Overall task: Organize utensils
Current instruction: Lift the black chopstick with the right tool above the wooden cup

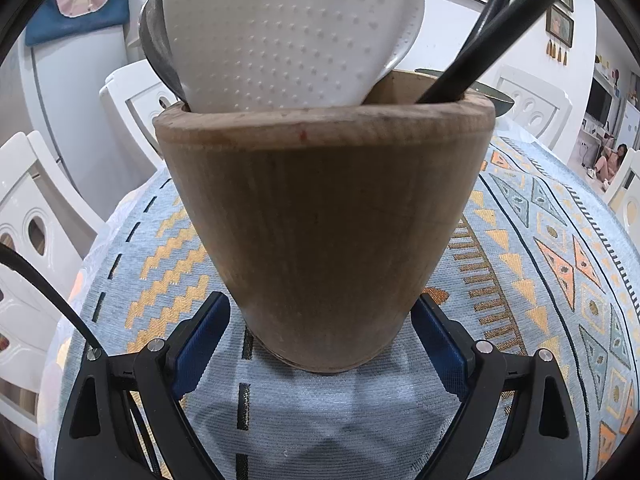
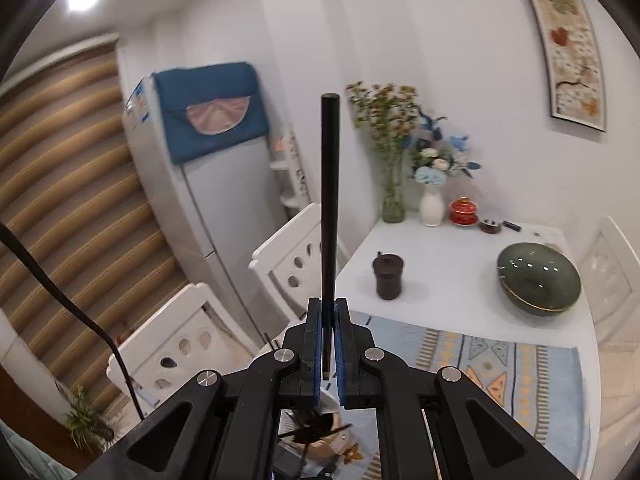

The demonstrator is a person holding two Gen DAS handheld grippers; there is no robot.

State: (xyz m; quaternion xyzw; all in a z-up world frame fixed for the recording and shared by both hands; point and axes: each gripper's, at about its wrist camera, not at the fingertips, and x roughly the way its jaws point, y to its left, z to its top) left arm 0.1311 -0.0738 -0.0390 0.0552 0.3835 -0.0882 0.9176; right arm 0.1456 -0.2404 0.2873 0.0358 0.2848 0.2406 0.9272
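My white desk (image 2: 448, 248) under a patterned cloth (image 1: 540, 240), bearing wooden holder (image 1: 324, 220), green bowl (image 2: 538, 278), dark jar (image 2: 388, 276), vases (image 2: 432, 206).

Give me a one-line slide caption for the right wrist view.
Right gripper clamps a single black chopstick upright, above the white table with its green bowl.

utensil holder (image 1: 324, 220) stands on the patterned cloth (image 1: 540, 264), between the left gripper's (image 1: 320, 344) two pads, which flank its base. in it: rice paddle (image 1: 280, 32) and spoon (image 1: 154, 44) at left, two chopsticks (image 1: 492, 36) at right. right gripper (image 2: 329, 344) holds one chopstick (image 2: 330, 200) upright above the table (image 2: 448, 256); bowl (image 2: 538, 278) at far right, small jar (image 2: 388, 276) left of it
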